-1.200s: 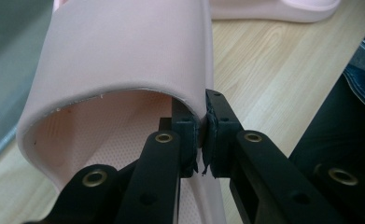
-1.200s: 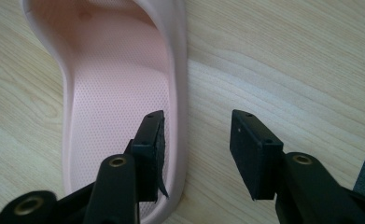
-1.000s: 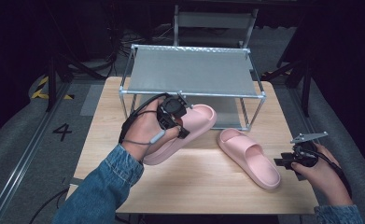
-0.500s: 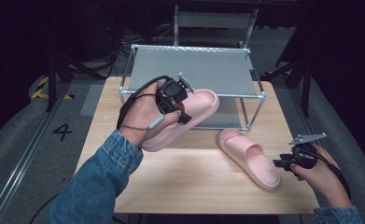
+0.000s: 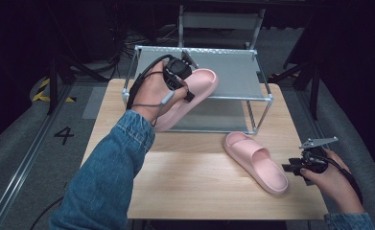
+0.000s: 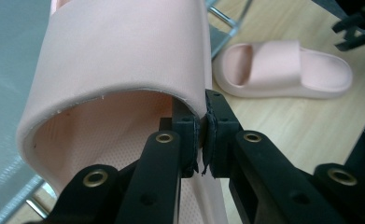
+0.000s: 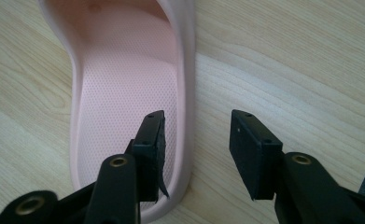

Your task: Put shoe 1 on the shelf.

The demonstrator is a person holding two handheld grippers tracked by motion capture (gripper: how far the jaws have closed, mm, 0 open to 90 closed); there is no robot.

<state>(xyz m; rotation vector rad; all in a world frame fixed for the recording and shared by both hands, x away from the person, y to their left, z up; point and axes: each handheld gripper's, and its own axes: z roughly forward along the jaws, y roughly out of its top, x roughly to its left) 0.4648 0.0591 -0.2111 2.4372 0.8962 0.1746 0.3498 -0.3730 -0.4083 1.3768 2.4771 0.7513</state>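
My left gripper (image 5: 187,86) is shut on the strap edge of a pink slide slipper (image 5: 194,93), held tilted in the air, its toe over the front of the metal shelf rack (image 5: 228,98). In the left gripper view the pads (image 6: 214,122) pinch the strap's rim (image 6: 124,56). A second pink slipper (image 5: 255,161) lies flat on the wooden table (image 5: 194,187), also seen as the far slipper (image 6: 283,70). My right gripper (image 5: 293,168) stands open at that slipper's heel; its jaws straddle the heel's side wall (image 7: 187,93) without pressing it.
The rack has a grey mesh top (image 5: 233,72) and an open space under it. Bare table lies in front of the rack. The table's right edge (image 5: 314,177) runs close by my right hand. A metal frame (image 5: 218,21) stands behind the rack.
My left hand has lifted the slipper off the table and carried it up and away, toward the rack's top. The right gripper and the lying slipper have not moved.
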